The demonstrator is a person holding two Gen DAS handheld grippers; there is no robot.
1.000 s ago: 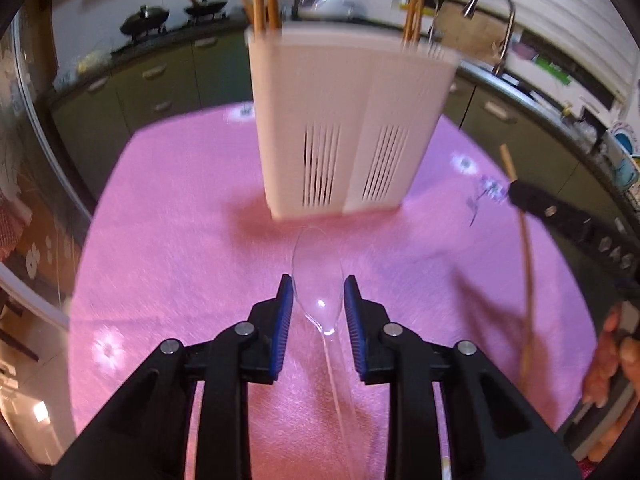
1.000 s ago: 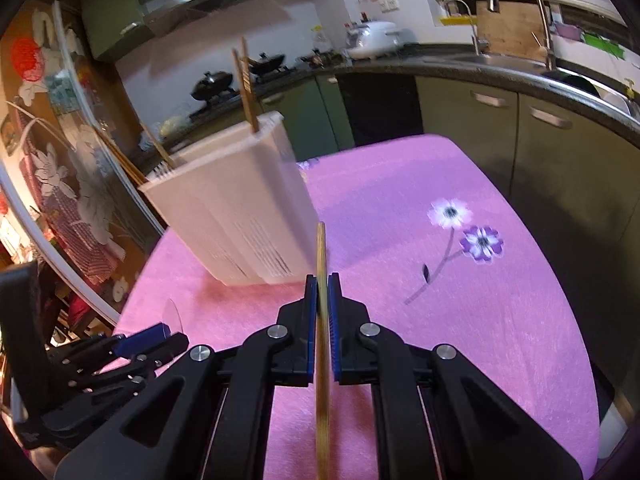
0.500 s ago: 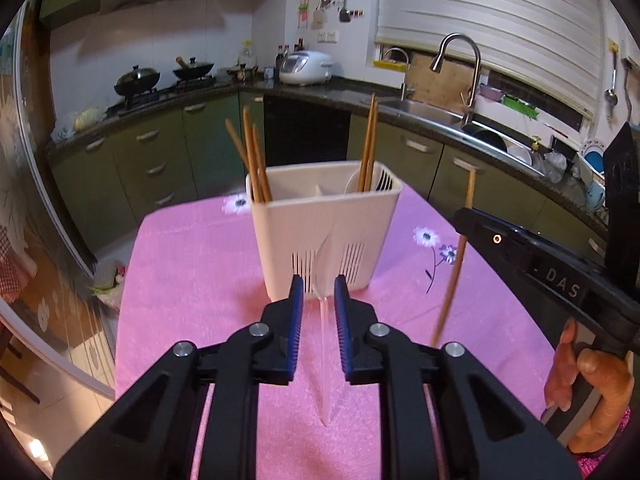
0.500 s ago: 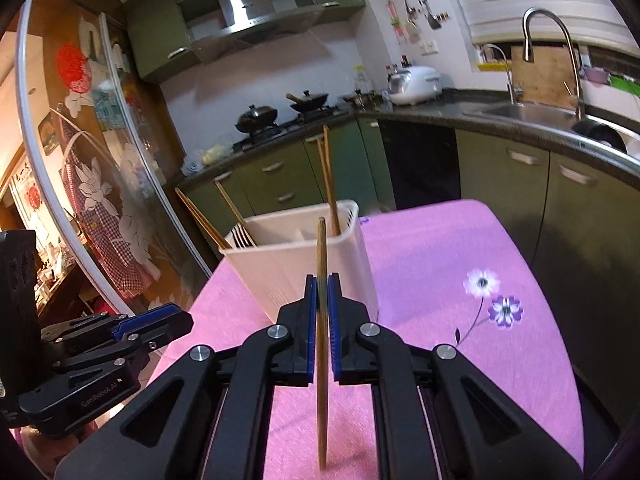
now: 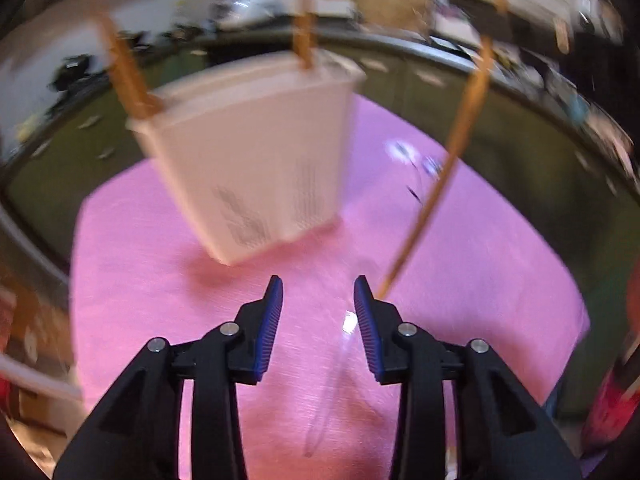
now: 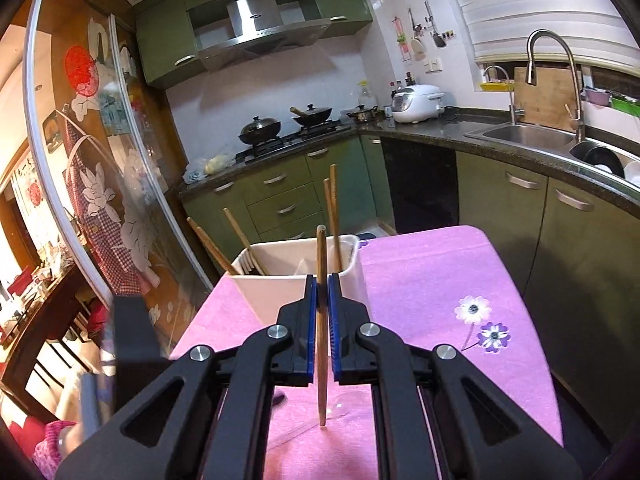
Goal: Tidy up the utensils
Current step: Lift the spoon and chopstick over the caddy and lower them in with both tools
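Pink cloth (image 5: 160,280) covers the table where your left gripper (image 5: 318,292) has just been opening, its jaws apart over a clear spoon (image 5: 340,344) lying flat, while your right gripper (image 6: 321,292) clamps an upright chopstick (image 6: 321,320) before the white holder (image 6: 296,280).

- The left gripper (image 5: 318,292) hangs over a pink tabletop (image 5: 140,280); its blue-padded fingers (image 5: 272,316) have just been spreading apart, and they grip nothing.
- A clear plastic spoon (image 5: 340,356) lies flat on the cloth, below and between the fingers, nearer the right one.
- A white utensil holder (image 5: 256,152) stands beyond the gripper, blurred, with wooden chopsticks (image 5: 128,76) poking from its top.
- To the right of the holder, one wooden chopstick (image 5: 448,164) slants steeply, its lower tip near the right finger.
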